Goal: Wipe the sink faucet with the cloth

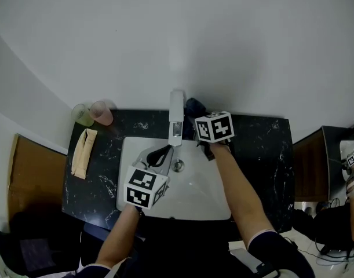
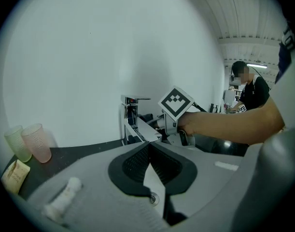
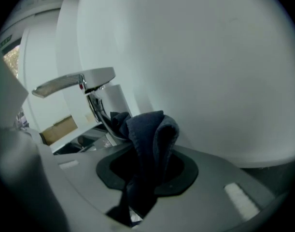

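- Left claw [image 1: 161,155]: the forearm enters the head view from 6 o'clock and reaches toward 1 o'clock. The claw tilts downward over the left half of the sink [image 1: 208,198]. Its jaws are together with nothing between them, and the tips point at the spout, just short of it.
- Right claw [image 1: 195,113]: the forearm comes in from 5 o'clock and runs toward 11 o'clock over the right side of the basin. The claw tilts downward, marker cube uppermost. Its jaws are clamped on the cloth [image 3: 149,139].
- Cloth: dark blue and bunched, it rises in a fold out of the jaws. It sits at the 3 o'clock side of the faucet [image 1: 176,119], low by the body. Whether it touches the metal cannot be told.
- Faucet: chrome with a single flat lever, standing at 12 o'clock of the sink. The spout reaches toward 6 o'clock over the basin.
- Sink: white and rectangular, set into the table [image 1: 263,155], with the drain [image 1: 178,165] below the spout end.
- Table: black with pale veins.
  - At 9 o'clock of the sink lies a folded beige towel [image 1: 84,152].
  - At 10 o'clock a green cup [image 1: 82,114] and a pink cup [image 1: 101,113] stand side by side near the wall [image 1: 223,39].
- Edges and room:
  - The wall closes in directly behind the faucet at 12 o'clock.
  - The two claws flank the spout closely.
  - The widest open room is the basin toward 6 o'clock, between the forearms, and the table strip at 3 o'clock.
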